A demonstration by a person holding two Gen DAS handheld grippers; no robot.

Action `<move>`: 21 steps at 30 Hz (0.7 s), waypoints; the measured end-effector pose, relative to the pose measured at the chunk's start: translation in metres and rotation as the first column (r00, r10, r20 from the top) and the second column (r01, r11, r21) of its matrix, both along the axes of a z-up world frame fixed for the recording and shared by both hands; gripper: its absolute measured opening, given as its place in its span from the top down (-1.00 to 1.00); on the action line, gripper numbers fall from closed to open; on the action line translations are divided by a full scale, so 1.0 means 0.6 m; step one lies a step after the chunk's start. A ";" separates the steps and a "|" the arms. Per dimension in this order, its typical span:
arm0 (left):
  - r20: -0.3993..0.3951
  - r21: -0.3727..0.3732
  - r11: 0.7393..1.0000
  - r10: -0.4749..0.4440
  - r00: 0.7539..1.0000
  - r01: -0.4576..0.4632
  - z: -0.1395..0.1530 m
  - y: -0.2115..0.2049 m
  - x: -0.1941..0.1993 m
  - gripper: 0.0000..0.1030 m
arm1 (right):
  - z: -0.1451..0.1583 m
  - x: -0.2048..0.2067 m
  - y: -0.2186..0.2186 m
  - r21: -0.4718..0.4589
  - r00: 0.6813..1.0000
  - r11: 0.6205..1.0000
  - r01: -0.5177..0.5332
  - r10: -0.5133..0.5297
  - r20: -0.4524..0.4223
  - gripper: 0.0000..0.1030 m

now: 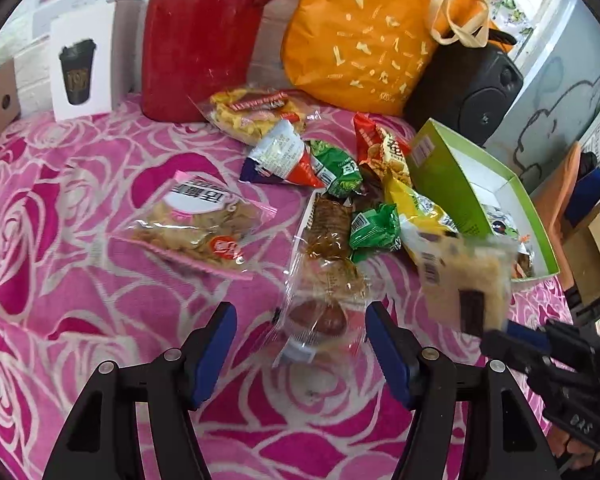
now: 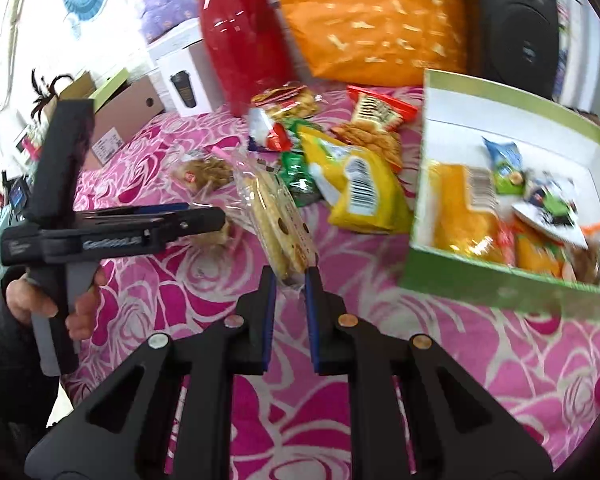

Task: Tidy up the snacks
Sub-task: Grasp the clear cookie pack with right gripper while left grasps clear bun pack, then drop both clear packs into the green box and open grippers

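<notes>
My left gripper (image 1: 302, 340) is open just above the pink rose cloth (image 1: 80, 280), its blue pads either side of a clear-wrapped brown cake (image 1: 320, 316) without gripping it. My right gripper (image 2: 291, 280) is shut on the end of a long cracker packet (image 2: 278, 220), held up off the cloth; the left wrist view shows the cracker packet (image 1: 464, 276) near the green box (image 1: 448, 176). The green box (image 2: 500, 284) holds several snacks. A loose pile of snack packets (image 1: 340, 168) lies beside it, including a yellow packet (image 2: 360, 188).
A pink-edged chip bag (image 1: 196, 228) lies apart at the left. Behind the pile stand a red thermos (image 1: 200, 36), an orange bag (image 1: 364, 32), a black speaker (image 1: 468, 92) and a white cup box (image 1: 82, 68). A hand (image 2: 44, 300) holds the left gripper (image 2: 216, 218).
</notes>
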State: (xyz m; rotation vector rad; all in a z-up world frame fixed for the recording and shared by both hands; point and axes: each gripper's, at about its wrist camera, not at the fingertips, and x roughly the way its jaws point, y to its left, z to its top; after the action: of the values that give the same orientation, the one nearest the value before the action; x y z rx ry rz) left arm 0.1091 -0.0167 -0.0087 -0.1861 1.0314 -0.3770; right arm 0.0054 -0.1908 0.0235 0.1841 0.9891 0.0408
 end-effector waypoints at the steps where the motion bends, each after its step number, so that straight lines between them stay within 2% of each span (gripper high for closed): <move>1: -0.022 -0.003 1.000 -0.004 1.000 0.004 -0.005 -0.006 0.006 -0.33 | 0.004 -0.005 -0.004 0.007 1.000 1.000 0.006 -0.006 0.008 0.69; 3: -0.025 -0.012 1.000 -0.027 0.999 0.026 -0.008 -0.011 0.007 -0.32 | 0.012 -0.011 -0.009 0.016 1.000 1.000 0.013 -0.013 0.028 0.69; 7: -0.035 0.018 1.000 -0.017 0.999 0.017 -0.017 -0.015 0.007 -0.29 | 0.017 -0.011 -0.013 0.028 0.999 0.999 0.019 -0.020 0.048 0.69; 8: -0.040 0.014 1.000 -0.017 0.999 0.018 -0.018 -0.014 0.008 0.02 | 0.016 -0.011 -0.014 0.034 0.998 0.999 0.018 -0.020 0.052 0.69; 9: -0.052 0.006 1.000 -0.018 0.998 0.018 -0.021 -0.014 0.010 0.18 | 0.017 -0.012 -0.015 0.040 0.998 0.999 0.017 -0.019 0.057 0.69; 11: -0.059 0.006 1.000 -0.008 0.998 0.008 -0.016 -0.013 0.007 0.19 | 0.020 -0.016 -0.017 0.046 0.998 0.999 0.019 -0.022 0.066 0.69; 14: -0.017 0.016 1.000 -0.017 1.000 0.017 0.015 -0.019 -0.007 0.20 | 0.032 -0.023 -0.024 0.047 0.995 0.998 0.031 -0.035 0.088 0.69; 17: 0.048 0.003 0.999 -0.042 0.998 0.042 0.066 -0.031 -0.019 0.20 | 0.054 -0.033 -0.041 0.035 0.990 0.998 0.054 -0.058 0.127 0.69; 21: 0.119 -0.011 0.994 -0.110 0.987 0.112 0.120 -0.071 -0.025 0.20 | 0.094 -0.057 -0.088 -0.005 0.971 0.990 0.144 -0.141 0.191 0.70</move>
State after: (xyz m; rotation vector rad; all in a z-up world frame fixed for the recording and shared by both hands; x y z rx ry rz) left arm 0.0941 -0.0596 0.0630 -0.1209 0.9241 -0.4927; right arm -0.0287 -0.2438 0.0802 0.2293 0.7826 -0.0812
